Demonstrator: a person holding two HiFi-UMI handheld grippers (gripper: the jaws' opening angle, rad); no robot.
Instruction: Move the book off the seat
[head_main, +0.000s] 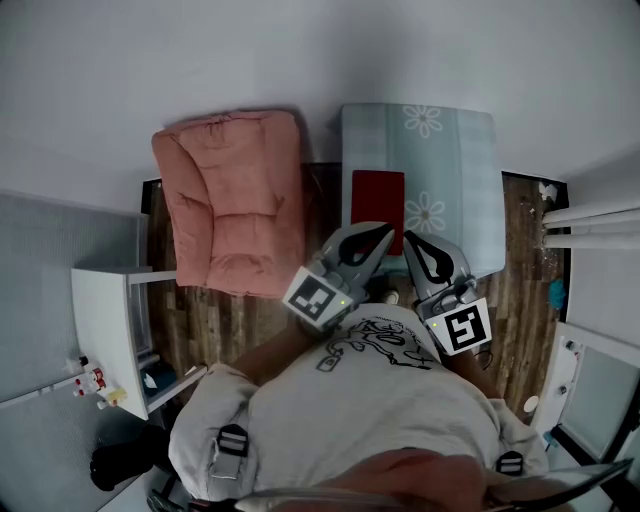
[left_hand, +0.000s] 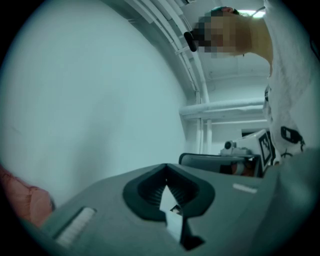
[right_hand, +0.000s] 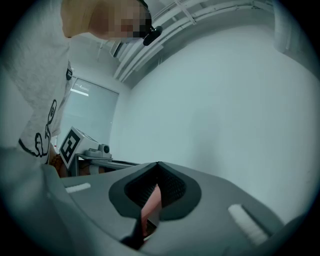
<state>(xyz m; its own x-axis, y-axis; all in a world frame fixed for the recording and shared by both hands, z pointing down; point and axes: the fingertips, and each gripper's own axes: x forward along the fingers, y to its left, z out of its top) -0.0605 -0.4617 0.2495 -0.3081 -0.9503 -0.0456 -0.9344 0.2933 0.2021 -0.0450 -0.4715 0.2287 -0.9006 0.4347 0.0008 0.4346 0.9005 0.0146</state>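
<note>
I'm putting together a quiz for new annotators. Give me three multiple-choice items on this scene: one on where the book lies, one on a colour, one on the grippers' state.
1. Where does the red book lie?
A on the wooden floor; B on the pale flowered seat; C on the white cabinet
2. What colour is the armchair?
A pink; B green; C black
3. How do the left gripper and right gripper stand?
A shut, empty; B wide open; C shut on the book

Key: B, the head view shows the book flat on the seat; A, its cushions are pink; A, each gripper view shows the jaws together with nothing between them.
</note>
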